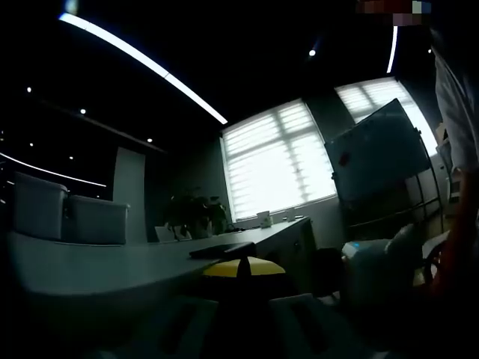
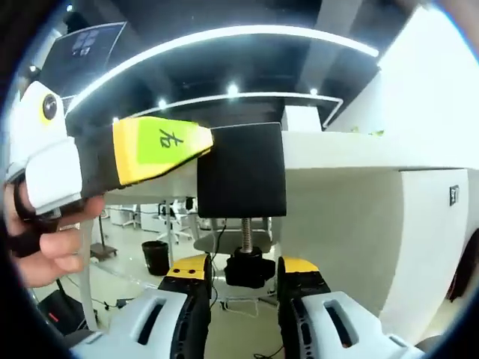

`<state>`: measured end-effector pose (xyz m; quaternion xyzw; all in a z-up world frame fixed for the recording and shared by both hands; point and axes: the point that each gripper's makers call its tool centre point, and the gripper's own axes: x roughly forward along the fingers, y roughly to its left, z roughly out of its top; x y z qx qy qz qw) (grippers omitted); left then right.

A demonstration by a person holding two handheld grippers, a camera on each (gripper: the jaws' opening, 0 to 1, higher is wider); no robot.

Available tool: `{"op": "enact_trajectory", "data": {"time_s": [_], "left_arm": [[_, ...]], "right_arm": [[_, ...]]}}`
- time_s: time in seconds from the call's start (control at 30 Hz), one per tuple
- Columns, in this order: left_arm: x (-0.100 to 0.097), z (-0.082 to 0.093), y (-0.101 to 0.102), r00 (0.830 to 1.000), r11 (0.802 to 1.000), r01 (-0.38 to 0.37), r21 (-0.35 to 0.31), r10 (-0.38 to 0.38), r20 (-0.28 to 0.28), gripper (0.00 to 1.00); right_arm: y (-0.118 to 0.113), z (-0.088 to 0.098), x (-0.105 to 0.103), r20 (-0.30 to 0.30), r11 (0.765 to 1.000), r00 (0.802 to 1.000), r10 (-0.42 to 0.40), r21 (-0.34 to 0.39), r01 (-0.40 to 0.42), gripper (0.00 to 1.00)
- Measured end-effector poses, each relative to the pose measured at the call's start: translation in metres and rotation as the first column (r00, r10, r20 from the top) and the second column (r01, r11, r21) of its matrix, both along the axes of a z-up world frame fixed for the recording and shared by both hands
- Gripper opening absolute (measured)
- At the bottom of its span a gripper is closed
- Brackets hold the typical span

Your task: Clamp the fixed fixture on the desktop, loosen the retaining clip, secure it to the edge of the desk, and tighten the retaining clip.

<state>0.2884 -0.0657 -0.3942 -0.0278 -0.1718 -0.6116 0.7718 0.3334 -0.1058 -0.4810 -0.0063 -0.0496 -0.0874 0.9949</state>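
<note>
Tightening the clamp screw under the desk edge

The black metal clamp fixture [image 2: 241, 170] is sitting on the edge of the pale grey desk [image 2: 352, 158], steadied by the left gripper [image 2: 161, 149], whose jaws are pinching its side. The right gripper [image 2: 245, 275], jaws closed on the black round screw knob [image 2: 247, 268] below, is best turning squarely along the threaded rod, without tilting. In the left gripper view, a dim office with bright blinded windows [image 1: 281, 161] is lying beyond the desktop.

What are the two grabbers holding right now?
The right gripper has its fingers around the clamp's black screw knob under the desk. The left gripper holds the clamp's black body.
</note>
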Motion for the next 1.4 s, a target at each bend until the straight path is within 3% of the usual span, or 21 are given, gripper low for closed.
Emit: {"op": "enact_trajectory", "data": {"time_s": [0.1,0.2,0.4,0.43,0.57,0.67,0.8,0.87,0.93,1.03,1.13,1.2,1.27,1.3,1.33,1.4], "left_arm": [[-0.002,0.000,-0.001,1.000,1.000,0.000,0.004,0.000,0.003,0.01],[-0.008,0.001,-0.002,1.000,1.000,0.000,0.004,-0.001,0.006,0.01],[-0.005,0.001,-0.001,1.000,1.000,0.001,-0.002,-0.001,0.001,0.01],[-0.005,0.001,-0.002,1.000,1.000,0.000,-0.001,0.000,0.003,0.01],[-0.006,0.000,-0.004,1.000,1.000,0.002,0.002,-0.002,0.001,0.01],[-0.004,-0.002,-0.005,1.000,1.000,0.002,0.009,-0.002,0.001,0.01],[-0.004,-0.003,-0.006,1.000,1.000,0.004,0.009,-0.004,-0.001,0.01],[-0.004,-0.003,-0.006,1.000,1.000,0.006,0.008,-0.006,-0.005,0.01],[-0.005,-0.001,-0.007,1.000,1.000,0.005,0.005,-0.005,-0.008,0.01],[-0.006,-0.001,-0.007,1.000,1.000,0.004,0.005,-0.004,-0.003,0.01],[-0.006,-0.001,-0.006,1.000,1.000,0.005,0.001,-0.005,-0.006,0.01],[-0.006,-0.001,-0.006,1.000,1.000,0.004,0.002,-0.004,-0.005,0.01],[-0.006,-0.001,-0.006,1.000,1.000,0.003,0.002,-0.003,-0.004,0.01],[-0.006,-0.001,-0.006,1.000,1.000,0.002,0.003,-0.002,-0.005,0.01],[-0.006,0.000,-0.006,1.000,1.000,0.000,0.002,0.000,-0.004,0.01],[-0.006,0.001,-0.005,1.000,1.000,-0.002,0.000,0.002,-0.003,0.01]], "right_arm": [[-0.002,0.000,0.003,-0.015,0.999,1.000,0.009,-0.044,-0.009,0.26],[-0.003,0.000,0.003,-0.005,0.999,1.000,0.031,-0.037,-0.031,0.26],[0.002,-0.001,0.009,0.000,0.972,0.973,0.229,-0.053,-0.229,0.25],[0.005,-0.001,0.009,-0.008,0.960,0.963,0.269,-0.083,-0.268,0.25],[0.009,-0.001,0.008,-0.026,0.916,0.920,0.392,-0.080,-0.393,0.25],[0.011,-0.001,0.010,-0.032,0.871,0.874,0.485,-0.070,-0.486,0.25],[0.011,-0.001,0.012,-0.039,0.846,0.851,0.524,-0.090,-0.526,0.25],[0.010,0.000,0.013,-0.044,0.853,0.863,0.503,-0.133,-0.504,0.25],[0.016,-0.003,0.008,-0.035,0.857,0.865,0.500,-0.122,-0.500,0.26],[0.010,-0.013,0.004,-0.047,0.897,0.905,0.422,-0.123,-0.425,0.27],[0.009,-0.019,-0.008,-0.022,0.937,0.938,0.346,-0.050,-0.346,0.35],[0.002,-0.021,-0.018,-0.009,0.963,0.963,0.268,-0.009,-0.268,0.35],[-0.020,-0.015,-0.030,0.005,0.995,0.996,0.094,-0.038,-0.094,0.36],[-0.027,-0.008,-0.036,0.033,0.998,0.999,0.031,-0.062,-0.028,0.35],[-0.023,-0.003,-0.038,0.047,0.997,0.998,0.050,-0.063,-0.047,0.36],[-0.019,-0.007,-0.038,0.018,0.995,0.999,0.049,-0.083,-0.047,0.36]]}}
